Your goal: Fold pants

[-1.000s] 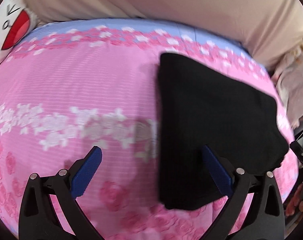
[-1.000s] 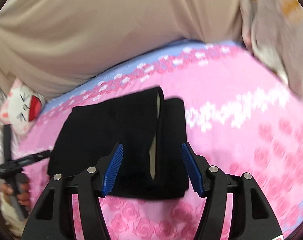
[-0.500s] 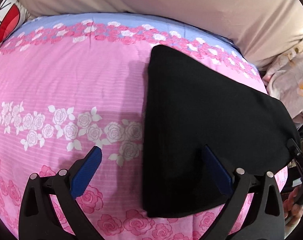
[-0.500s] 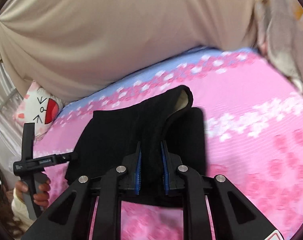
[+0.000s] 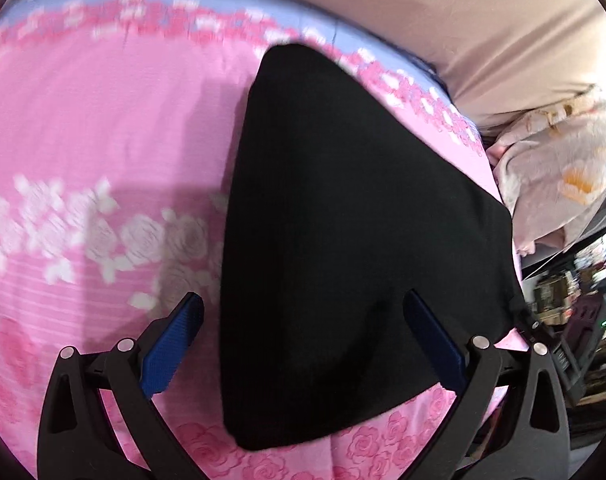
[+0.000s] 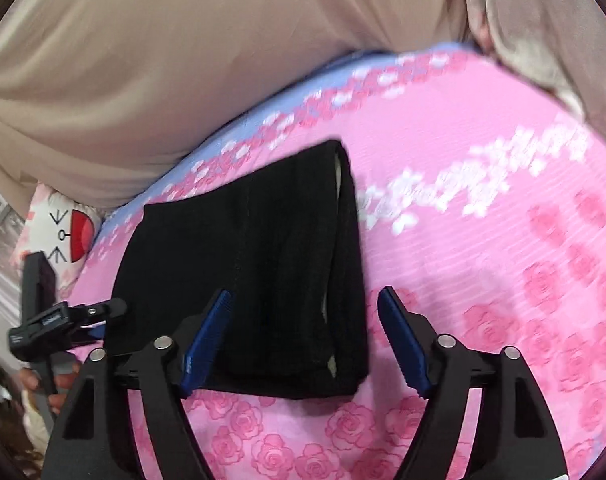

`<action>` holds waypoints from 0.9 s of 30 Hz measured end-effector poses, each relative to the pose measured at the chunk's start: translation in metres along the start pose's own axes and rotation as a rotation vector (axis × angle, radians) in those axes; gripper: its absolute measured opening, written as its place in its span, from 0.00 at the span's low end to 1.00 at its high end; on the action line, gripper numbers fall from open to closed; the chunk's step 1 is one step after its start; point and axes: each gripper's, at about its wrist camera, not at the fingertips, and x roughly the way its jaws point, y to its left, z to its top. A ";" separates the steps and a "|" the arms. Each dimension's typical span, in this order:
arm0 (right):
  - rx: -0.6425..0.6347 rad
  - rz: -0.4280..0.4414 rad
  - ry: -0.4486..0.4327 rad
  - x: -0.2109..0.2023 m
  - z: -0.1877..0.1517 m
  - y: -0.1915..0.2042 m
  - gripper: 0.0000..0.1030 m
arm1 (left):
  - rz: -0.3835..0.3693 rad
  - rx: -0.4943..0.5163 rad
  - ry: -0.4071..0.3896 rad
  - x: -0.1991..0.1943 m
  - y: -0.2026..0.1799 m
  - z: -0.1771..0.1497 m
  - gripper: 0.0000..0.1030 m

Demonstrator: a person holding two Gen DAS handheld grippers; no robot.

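Pink rose-print bedsheet (image 6: 483, 264) holds folded black pants (image 6: 239, 264).

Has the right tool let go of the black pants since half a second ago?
Yes. The right tool was clamped on the black pants' raised fold; now it stands open, and the fold lies flat on the pink bedsheet.

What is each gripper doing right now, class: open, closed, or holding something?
Left gripper: open, holding nothing, over the black pants.
Right gripper: open, holding nothing, over the pants' folded edge.
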 end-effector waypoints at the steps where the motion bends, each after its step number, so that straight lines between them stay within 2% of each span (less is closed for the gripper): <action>1: 0.019 -0.001 0.024 0.006 -0.002 -0.004 0.73 | 0.000 0.008 -0.041 -0.002 -0.002 -0.001 0.95; 3: 0.069 0.017 0.073 0.018 -0.009 -0.014 0.76 | 0.023 0.026 -0.044 0.001 -0.006 -0.001 0.95; 5: 0.108 0.074 0.035 0.016 -0.014 -0.018 0.80 | 0.034 0.053 -0.069 0.004 -0.011 -0.001 0.95; 6: 0.110 0.080 0.027 0.016 -0.015 -0.017 0.73 | 0.037 0.067 -0.079 0.005 -0.013 -0.001 0.94; 7: 0.109 0.109 0.020 0.018 -0.015 -0.016 0.57 | 0.042 0.088 -0.088 0.007 -0.017 -0.001 0.83; 8: 0.111 0.115 0.027 0.020 -0.016 -0.013 0.49 | 0.044 0.105 -0.093 0.006 -0.020 -0.001 0.69; 9: 0.110 0.128 0.018 0.020 -0.015 -0.010 0.38 | 0.048 0.113 -0.089 0.004 -0.022 -0.001 0.60; 11: 0.086 0.134 0.006 0.014 -0.011 0.002 0.35 | 0.063 0.135 -0.106 -0.011 -0.026 0.000 0.39; 13: 0.026 0.161 -0.019 0.001 -0.007 0.021 0.34 | 0.050 0.143 -0.114 -0.032 -0.026 -0.002 0.35; 14: 0.007 0.196 -0.026 -0.005 -0.006 0.032 0.34 | 0.053 0.147 -0.118 -0.040 -0.025 -0.002 0.35; 15: -0.010 0.232 -0.028 -0.011 -0.005 0.043 0.34 | 0.089 0.164 -0.136 -0.056 -0.026 -0.007 0.35; 19: -0.063 0.310 0.012 -0.018 -0.017 0.073 0.33 | 0.284 0.228 -0.214 -0.101 -0.027 -0.036 0.38; 20: -0.062 0.310 0.033 -0.015 -0.024 0.075 0.34 | 0.315 0.231 -0.209 -0.105 -0.025 -0.042 0.43; 22: -0.061 0.265 0.080 0.000 -0.038 0.074 0.34 | 0.378 0.220 -0.176 -0.103 -0.016 -0.053 0.56; 23: -0.071 0.206 0.100 0.009 -0.047 0.072 0.37 | 0.416 0.221 -0.158 -0.094 -0.010 -0.057 0.57; 25: -0.064 0.145 0.122 0.018 -0.059 0.063 0.45 | 0.520 0.220 -0.165 -0.080 -0.003 -0.063 0.57; 27: -0.003 0.166 0.119 0.017 -0.064 0.054 0.50 | 0.518 0.226 -0.171 -0.078 -0.001 -0.065 0.64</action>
